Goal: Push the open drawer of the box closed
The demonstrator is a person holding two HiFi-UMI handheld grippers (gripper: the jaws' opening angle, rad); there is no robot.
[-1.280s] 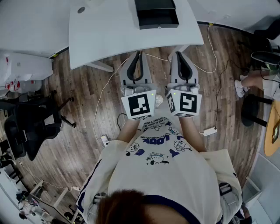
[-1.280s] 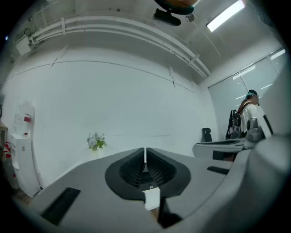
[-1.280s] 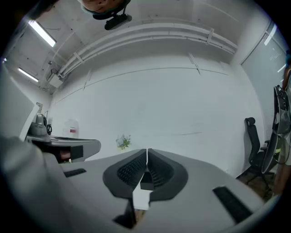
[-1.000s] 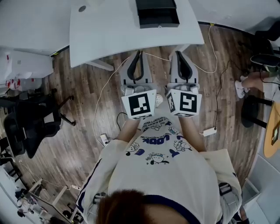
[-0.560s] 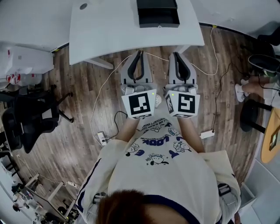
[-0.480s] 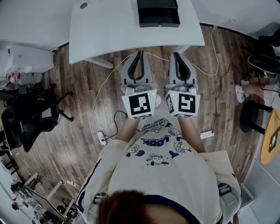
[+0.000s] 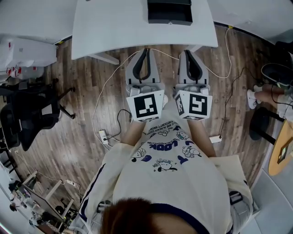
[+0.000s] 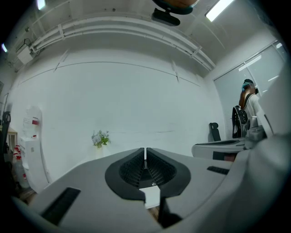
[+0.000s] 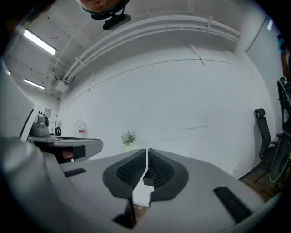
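Over the wooden floor, two grey handheld grippers, left (image 7: pixel 145 51) and right (image 7: pixel 188 53), sit side by side, jaws pressed together, empty. At twelve o'clock, well apart, one black box (image 7: pixel 169 2) rests on a white table (image 7: pixel 114 27), its single drawer (image 7: pixel 170 17) pulled out.

Head view steeply downward; gripper views level, sharing the white wall (image 8: pixel 136 100).

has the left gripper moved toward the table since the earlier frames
No, not clearly. The left gripper ends at the white table front edge, as before; only the camera view has shifted.
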